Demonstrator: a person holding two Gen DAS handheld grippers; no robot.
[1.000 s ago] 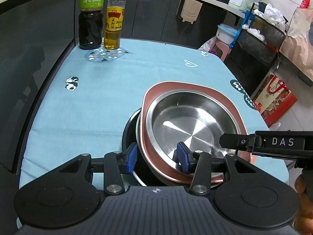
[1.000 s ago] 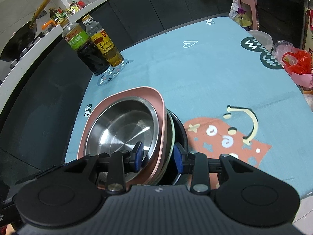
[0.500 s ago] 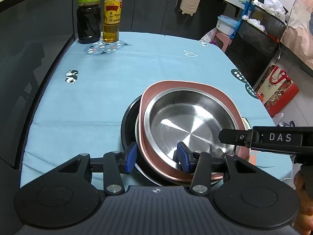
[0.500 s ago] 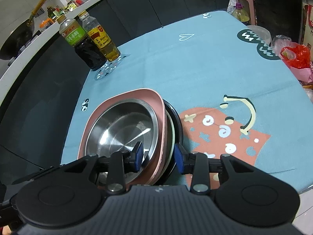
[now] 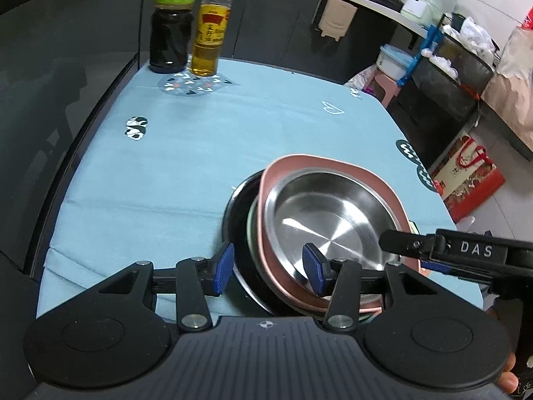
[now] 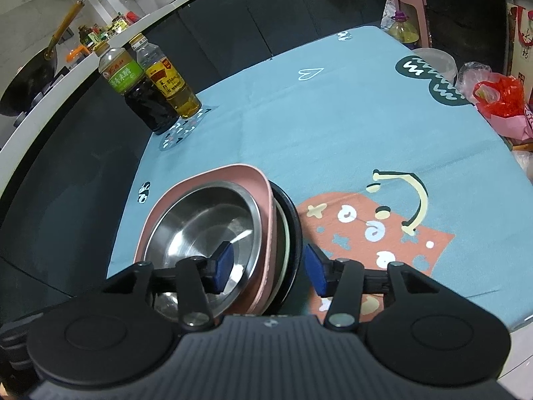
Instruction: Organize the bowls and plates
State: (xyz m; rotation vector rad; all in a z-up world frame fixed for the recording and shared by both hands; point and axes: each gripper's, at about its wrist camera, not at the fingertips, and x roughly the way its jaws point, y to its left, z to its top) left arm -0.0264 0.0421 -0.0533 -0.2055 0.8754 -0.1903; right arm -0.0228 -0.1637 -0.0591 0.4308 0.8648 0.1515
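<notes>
Both grippers straddle the stack [image 5: 329, 220] on the counter [image 5: 206, 153]: right gripper [image 6: 269, 265] opening, pads clear of its rim; left gripper [image 5: 268, 268] apart, not clamped.

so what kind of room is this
Most likely a home kitchen: a wok sits by a cluttered counter, sauce bottles stand on the clothed table, and a stack of dishes waits.
</notes>
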